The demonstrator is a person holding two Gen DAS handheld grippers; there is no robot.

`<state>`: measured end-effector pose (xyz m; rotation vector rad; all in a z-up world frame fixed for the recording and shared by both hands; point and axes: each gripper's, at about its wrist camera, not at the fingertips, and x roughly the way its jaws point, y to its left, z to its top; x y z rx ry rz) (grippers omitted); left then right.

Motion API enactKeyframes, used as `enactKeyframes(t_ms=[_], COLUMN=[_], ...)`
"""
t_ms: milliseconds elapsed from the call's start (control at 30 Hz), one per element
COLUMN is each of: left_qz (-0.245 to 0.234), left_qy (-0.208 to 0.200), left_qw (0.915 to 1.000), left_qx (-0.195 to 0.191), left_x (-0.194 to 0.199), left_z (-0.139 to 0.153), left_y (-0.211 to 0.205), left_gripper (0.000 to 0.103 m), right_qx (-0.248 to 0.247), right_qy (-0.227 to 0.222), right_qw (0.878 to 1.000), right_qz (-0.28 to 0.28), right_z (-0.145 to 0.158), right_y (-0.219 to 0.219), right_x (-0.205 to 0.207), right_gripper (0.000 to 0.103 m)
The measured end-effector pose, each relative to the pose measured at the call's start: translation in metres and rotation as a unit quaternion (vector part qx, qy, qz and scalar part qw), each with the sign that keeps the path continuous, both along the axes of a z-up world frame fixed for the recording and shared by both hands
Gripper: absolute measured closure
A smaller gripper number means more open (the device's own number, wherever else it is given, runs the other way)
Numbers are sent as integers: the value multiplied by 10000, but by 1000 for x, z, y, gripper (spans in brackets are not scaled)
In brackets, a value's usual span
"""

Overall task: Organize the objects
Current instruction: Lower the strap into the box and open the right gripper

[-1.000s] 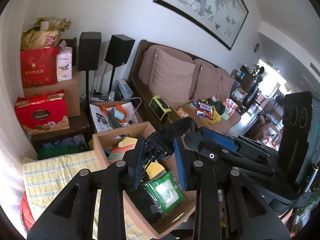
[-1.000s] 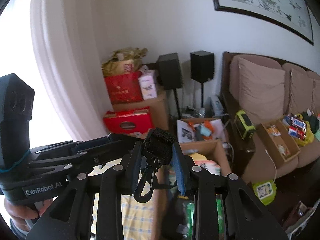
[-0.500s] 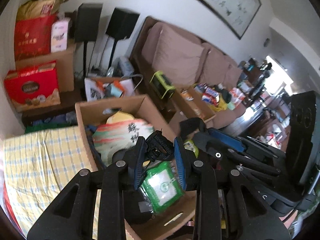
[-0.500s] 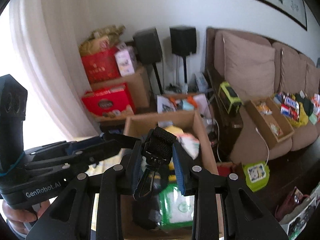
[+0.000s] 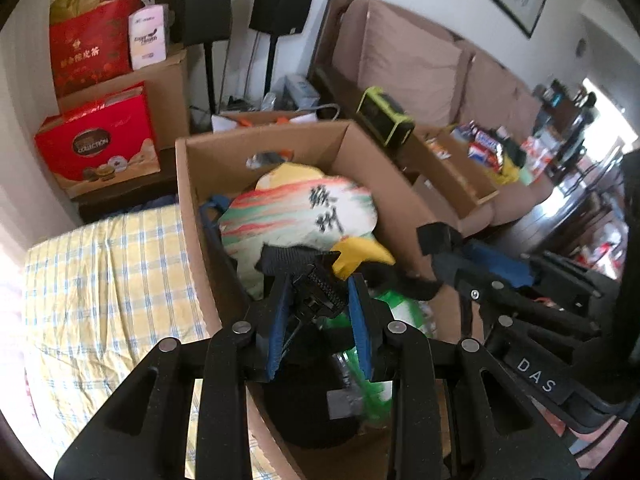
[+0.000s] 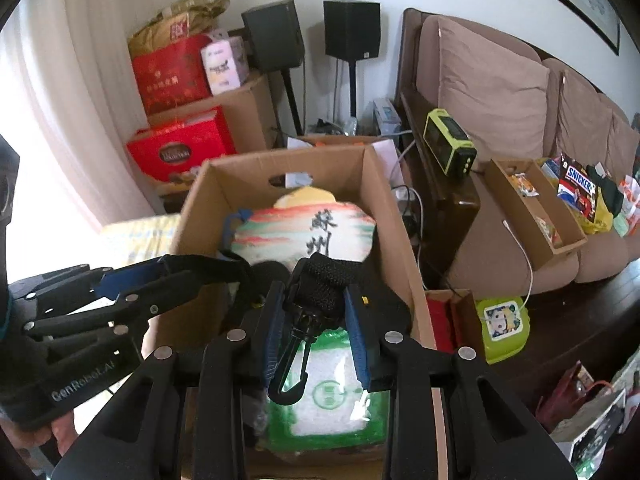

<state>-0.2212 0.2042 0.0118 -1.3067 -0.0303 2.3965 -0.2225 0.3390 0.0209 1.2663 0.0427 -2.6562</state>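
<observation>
Holding a black strap (image 6: 326, 280) between them, your right tongs (image 6: 316, 320) and left tongs (image 5: 320, 312) each pinch one end of it tight, just above the open cardboard box (image 6: 384, 200), where a painted fan (image 6: 300, 232) and a green packet (image 6: 332, 400) lie.

I see daylight glaring white at the left edge, fisheye bending the borders, and slight motion blur.
</observation>
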Motion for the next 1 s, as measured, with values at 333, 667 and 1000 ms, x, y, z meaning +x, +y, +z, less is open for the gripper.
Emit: enactKeyframes(t_ms=[333,667,1000], left_qz=[-5,-132,20], left_qy=[-251,-439,53], left_qw=[9996,9975,9985], left_qx=[135,532,539], left_x=[14,31,49], left_z=[-37,-47,-9], left_y=[12,9,-28], left_gripper=[76,37,19], right_qx=[-198,234,-130], right_qy=[-351,-481,183], right_qw=[9992,9982,9997], right_qz=[-20,273,88], right_z=[-48,-72,-30], right_y=[15,10,20], right_x=[2,30,56], right_gripper=[73,52,37])
